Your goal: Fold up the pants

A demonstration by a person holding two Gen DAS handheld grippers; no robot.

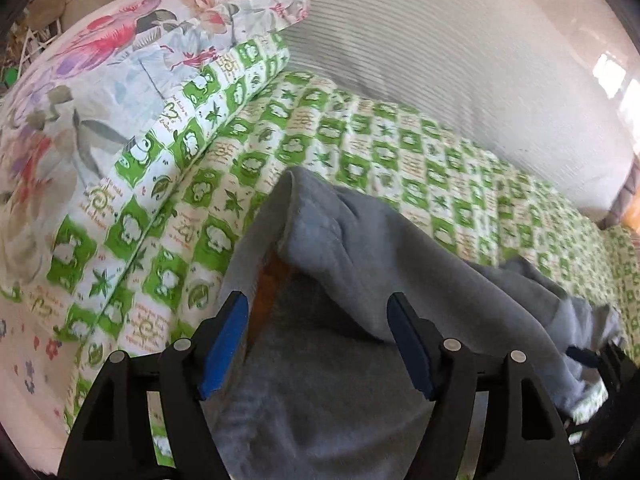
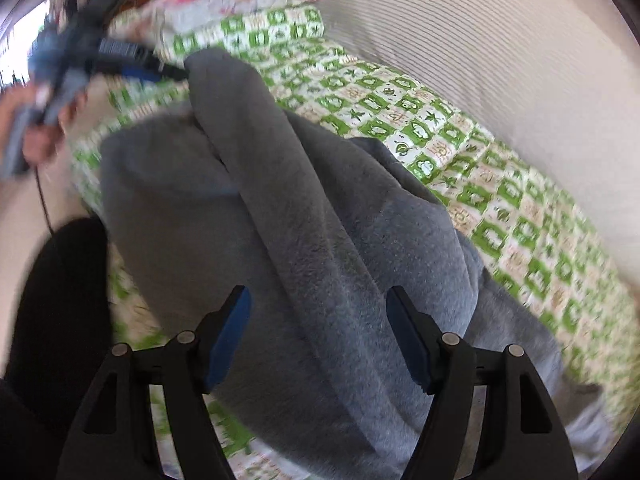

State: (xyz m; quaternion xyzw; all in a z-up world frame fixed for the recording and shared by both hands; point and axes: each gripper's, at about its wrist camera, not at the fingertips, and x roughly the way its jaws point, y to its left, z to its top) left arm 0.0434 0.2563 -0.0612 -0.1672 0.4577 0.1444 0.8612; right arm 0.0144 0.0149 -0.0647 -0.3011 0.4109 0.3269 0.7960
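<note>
1. The grey fleece sweatpants (image 2: 304,216) lie in a soft, thick heap on the bed, fuzzy-napped and heavily rumpled, with rounded folds rather than flat layers.
2. The bed is covered by a quilted bedsheet (image 1: 360,136) printed in green-and-white checks with small leaf and cloud shapes.
3. In the right wrist view a long band of the sweatpants runs from the near edge between the fingers up and to the left, toward the pillows; the long axis follows that line.
4. The left wrist view shows the sweatpants (image 1: 320,380) from the other end: a raised, tent-like fold (image 1: 316,216) stands up ahead of the fingers, with an orange strip (image 1: 272,284) showing beneath its left edge.
5. The left hand-held gripper (image 1: 318,344) is released, its blue-padded jaws spread wide above the grey cloth with nothing pinched.
6. The right hand-held gripper (image 2: 318,336) is likewise released, jaws apart over the fleece, pads clear of it.
7. Only the left wrist view shows clearly the floral pillow (image 1: 120,64) stacked on a green-checked pillow (image 1: 192,120) at the left.
8. Only the right wrist view shows a person's hand (image 2: 40,136), blurred, holding the other gripper's handle at the upper left, and a dark trouser leg (image 2: 56,304) at the lower left.
9. A pale ribbed wall (image 2: 480,60) runs behind the bed.
</note>
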